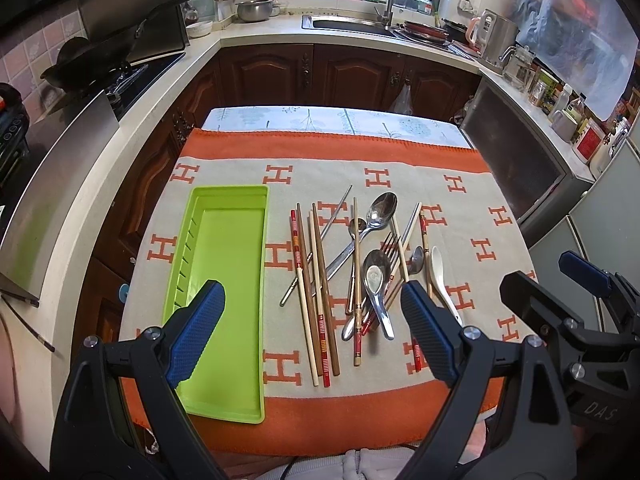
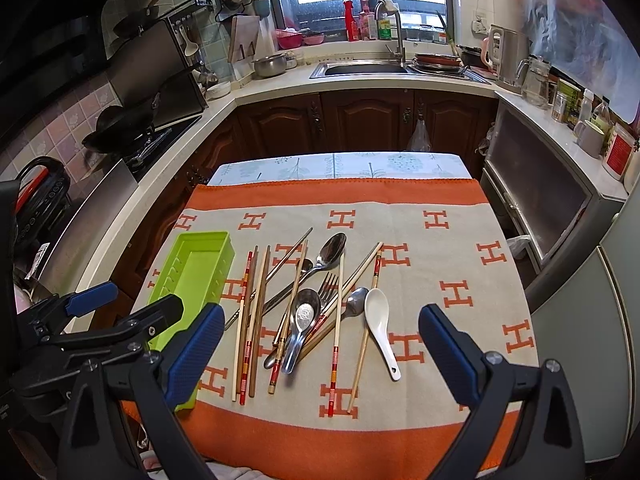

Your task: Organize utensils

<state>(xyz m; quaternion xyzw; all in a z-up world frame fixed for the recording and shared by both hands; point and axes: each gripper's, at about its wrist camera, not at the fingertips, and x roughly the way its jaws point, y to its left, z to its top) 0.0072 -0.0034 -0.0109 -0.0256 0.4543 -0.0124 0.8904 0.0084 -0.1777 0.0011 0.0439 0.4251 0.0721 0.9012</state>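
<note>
Both grippers were spread wide and held nothing: the left gripper (image 1: 312, 320) hovered above the near edge of the table, one pad over the green tray (image 1: 224, 288), the other over the near end of the utensil pile (image 1: 356, 276); the right gripper (image 2: 320, 344) hung beside it, over the same pile.

An orange-and-beige cloth (image 1: 460, 200) patterned with H shapes covered the table, with a pale floral cover (image 1: 328, 120) showing at the far edge. Around it ran a kitchen: a light counter (image 1: 256, 36), dark wooden cabinets (image 1: 352, 76), a steel sink (image 2: 360, 68) under a window, and a black wok (image 1: 88, 68) on the stove to the left.

One tray lay empty on the cloth's left side. Just right of it sat the loose heap: one white ceramic spoon (image 2: 380, 320), one fork (image 2: 328, 288), four metal spoons as far as could be counted, and chopsticks crossing them, too overlapped to count exactly, some wooden, some red-banded, a few metal.
</note>
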